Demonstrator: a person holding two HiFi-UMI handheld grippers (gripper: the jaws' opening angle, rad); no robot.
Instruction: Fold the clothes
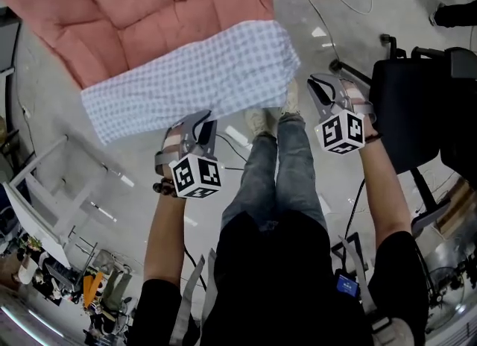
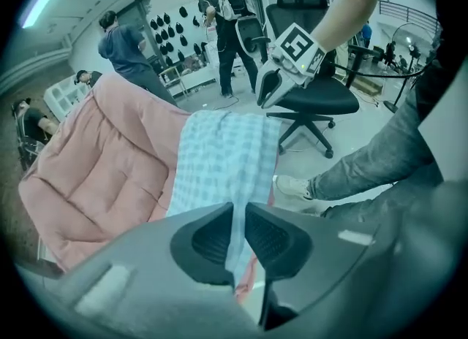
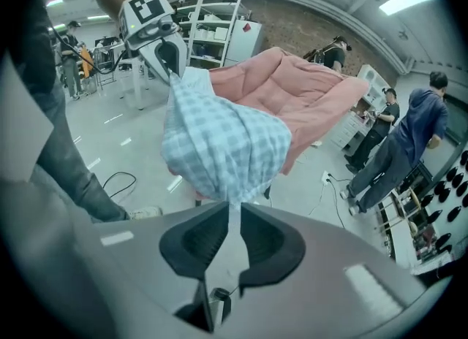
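You're at the fold-over step: L gripper (image 1: 200, 122) & R gripper (image 1: 329, 89) are each clenched on a near corner of the thin blue-and-white checked cloth garment (image 1: 195, 76), which lies spread over the near edge of the puffy pink quilted pad (image 1: 134, 9). Next move, I'd judge: carry both corners fwd w/ even tension so the edges line up. The fabric's limp & bunches at the R pinch, and the tufted pad may drag it.
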